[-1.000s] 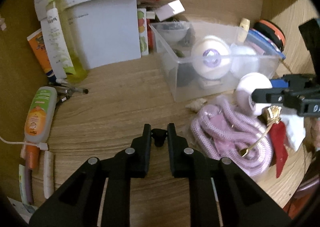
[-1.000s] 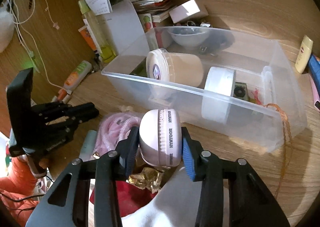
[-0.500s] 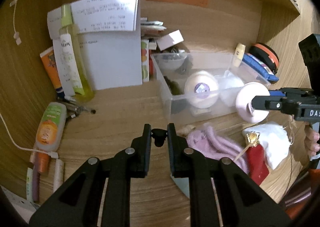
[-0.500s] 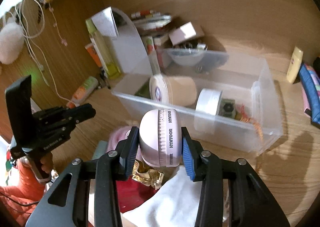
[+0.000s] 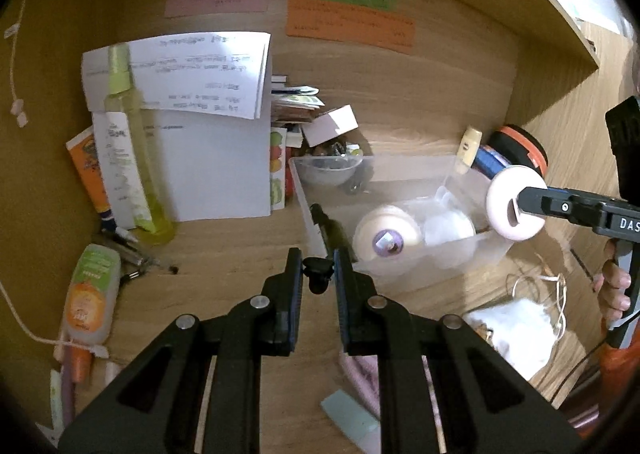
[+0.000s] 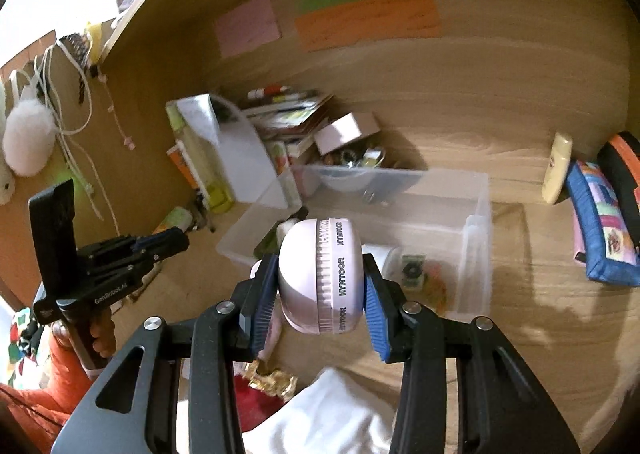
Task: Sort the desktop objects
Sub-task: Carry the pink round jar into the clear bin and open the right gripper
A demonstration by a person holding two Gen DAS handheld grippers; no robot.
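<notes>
both fingers (image 6: 370,294) of the right gripper (image 6: 320,286) are clamped on a round pink case (image 6: 320,274) marked hyntoor, held in the air above the near wall of the clear plastic bin (image 6: 478,254). left gripper (image 5: 316,278) fingers sit close together with only a narrow gap, nothing between them, hovering over the wooden desk (image 5: 240,246) just left of the bin.
</notes>
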